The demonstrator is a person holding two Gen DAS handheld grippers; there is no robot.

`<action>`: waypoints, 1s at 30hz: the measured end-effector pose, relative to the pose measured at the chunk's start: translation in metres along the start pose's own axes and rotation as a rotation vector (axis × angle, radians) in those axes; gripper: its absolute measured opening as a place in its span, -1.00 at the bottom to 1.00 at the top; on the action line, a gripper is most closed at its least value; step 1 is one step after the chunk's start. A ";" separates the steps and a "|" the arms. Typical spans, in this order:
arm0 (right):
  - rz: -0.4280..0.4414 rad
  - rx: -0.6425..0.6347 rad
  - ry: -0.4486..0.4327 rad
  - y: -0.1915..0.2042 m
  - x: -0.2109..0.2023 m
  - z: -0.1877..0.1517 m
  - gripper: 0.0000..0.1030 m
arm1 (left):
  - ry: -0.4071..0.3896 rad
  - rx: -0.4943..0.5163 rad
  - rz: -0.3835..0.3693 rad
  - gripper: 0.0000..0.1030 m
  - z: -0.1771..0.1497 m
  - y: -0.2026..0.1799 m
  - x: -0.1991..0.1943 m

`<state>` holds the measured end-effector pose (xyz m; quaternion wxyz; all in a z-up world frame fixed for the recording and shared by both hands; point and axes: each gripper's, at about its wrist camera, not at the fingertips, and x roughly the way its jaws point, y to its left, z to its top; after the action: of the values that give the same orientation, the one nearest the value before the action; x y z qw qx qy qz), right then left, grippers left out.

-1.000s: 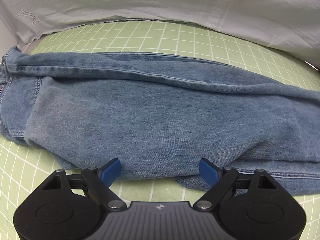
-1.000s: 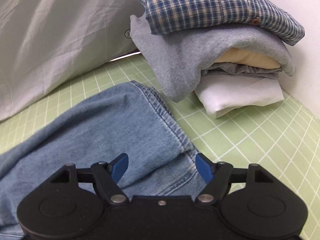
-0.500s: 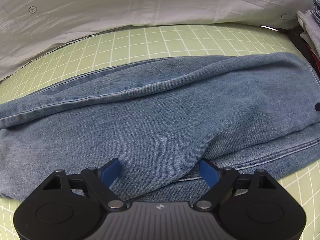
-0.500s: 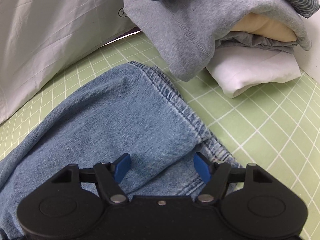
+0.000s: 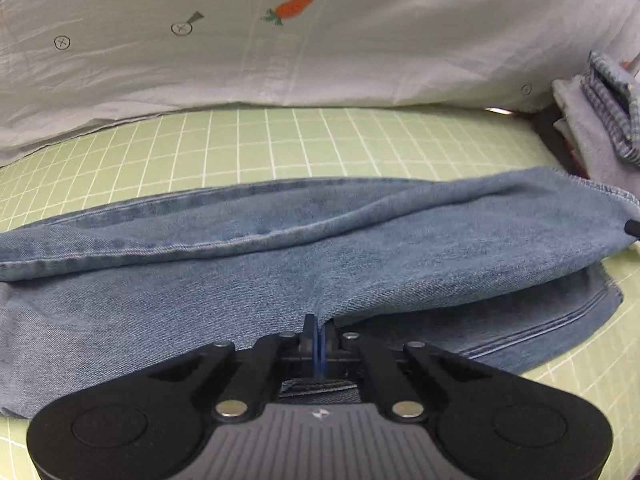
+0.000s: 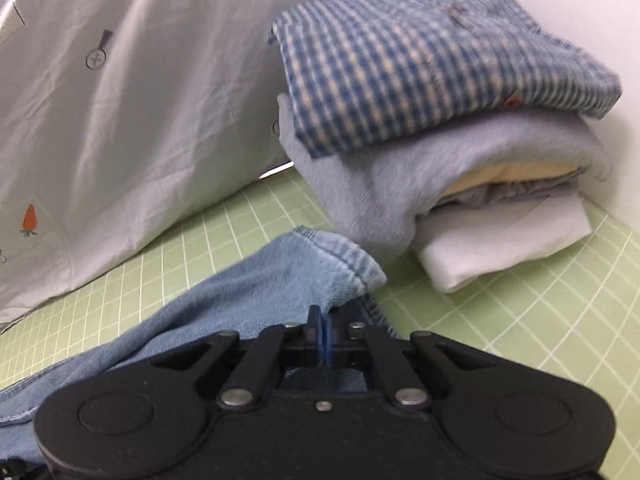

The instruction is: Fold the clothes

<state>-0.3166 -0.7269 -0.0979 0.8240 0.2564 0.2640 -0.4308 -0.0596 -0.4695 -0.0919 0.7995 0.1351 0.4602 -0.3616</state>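
Jeans (image 5: 248,280) lie lengthwise across the green gridded worktop (image 5: 280,140), legs stacked one on the other, hem end toward the worktop's right side near the pile of folded clothes (image 6: 440,140).

Left hand-held gripper (image 5: 318,340): jaws have just been closing and now stand pressed together, pinching the near edge of the upper denim layer about midway along the leg. The cloth tents up from the pinch, and the lower layer stays flat on the worktop.

Right hand-held gripper (image 6: 320,336): jaws likewise have just been closing; now clamped on the denim close to the hem (image 6: 344,256), which lifts and curls above the pads.

Judgement: two grips along one edge keep the layer taut between them, so it can be carried over as a single flap without sagging.

Folded pile sits at the far right corner, clear of the folding area. White printed sheet (image 5: 320,40) hangs along the far edge.
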 end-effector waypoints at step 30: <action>0.047 -0.390 0.292 0.140 0.088 -0.058 0.75 | 0.014 -0.299 0.251 0.53 -0.010 0.092 0.028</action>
<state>-0.1681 -0.6703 -0.1706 0.8207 0.1580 0.4527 -0.3106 0.0075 -0.4114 -0.1313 0.8463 0.0739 0.4937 -0.1857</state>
